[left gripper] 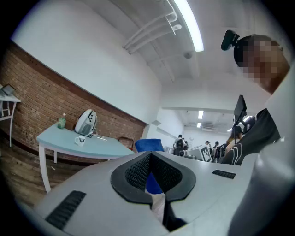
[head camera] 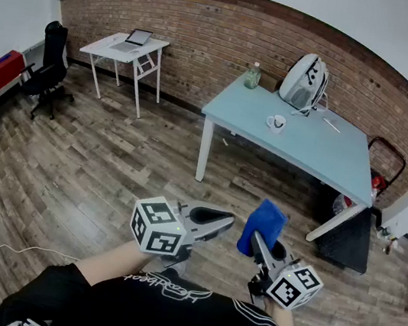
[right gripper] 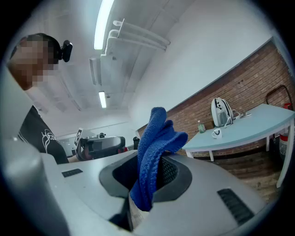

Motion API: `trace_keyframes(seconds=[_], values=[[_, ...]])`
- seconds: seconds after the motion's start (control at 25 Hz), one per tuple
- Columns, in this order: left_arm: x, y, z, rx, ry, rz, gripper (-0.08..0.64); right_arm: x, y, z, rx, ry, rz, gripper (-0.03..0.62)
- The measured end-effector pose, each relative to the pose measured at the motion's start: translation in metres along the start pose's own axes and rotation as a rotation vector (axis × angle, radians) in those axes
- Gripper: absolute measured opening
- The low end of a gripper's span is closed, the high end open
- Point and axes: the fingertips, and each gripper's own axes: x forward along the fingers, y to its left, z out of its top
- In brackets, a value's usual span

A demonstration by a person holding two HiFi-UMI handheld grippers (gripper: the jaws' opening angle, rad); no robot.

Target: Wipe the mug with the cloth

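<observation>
A white mug (head camera: 276, 122) stands on the light blue table (head camera: 321, 158) across the room, far from both grippers. My right gripper (head camera: 257, 241) is shut on a blue cloth (head camera: 263, 222), which sticks up out of its jaws (right gripper: 156, 147). My left gripper (head camera: 221, 222) is held beside it at waist height, shut with nothing between its jaws (left gripper: 150, 161). In the left gripper view the cloth (left gripper: 148, 144) shows just past the jaws, and the mug (left gripper: 79, 141) is small on the table. In the right gripper view the mug (right gripper: 215, 133) is far off.
On the blue table stand a green bottle (head camera: 252, 76) and a white and grey bag (head camera: 304, 82). A white desk with a laptop (head camera: 127, 46) and a black office chair (head camera: 50, 63) stand at the back left. A black cart (head camera: 350, 237) is by the table's right end. The floor is wood.
</observation>
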Motion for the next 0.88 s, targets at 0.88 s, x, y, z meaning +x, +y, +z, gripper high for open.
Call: trace_keyframes(seconds=[0.88], values=[[0.016,-0.002,-0.012,-0.006,0.032,0.007,0.008,-0.014,-0.018,-0.004,0.083,-0.026,0.003,0.061]])
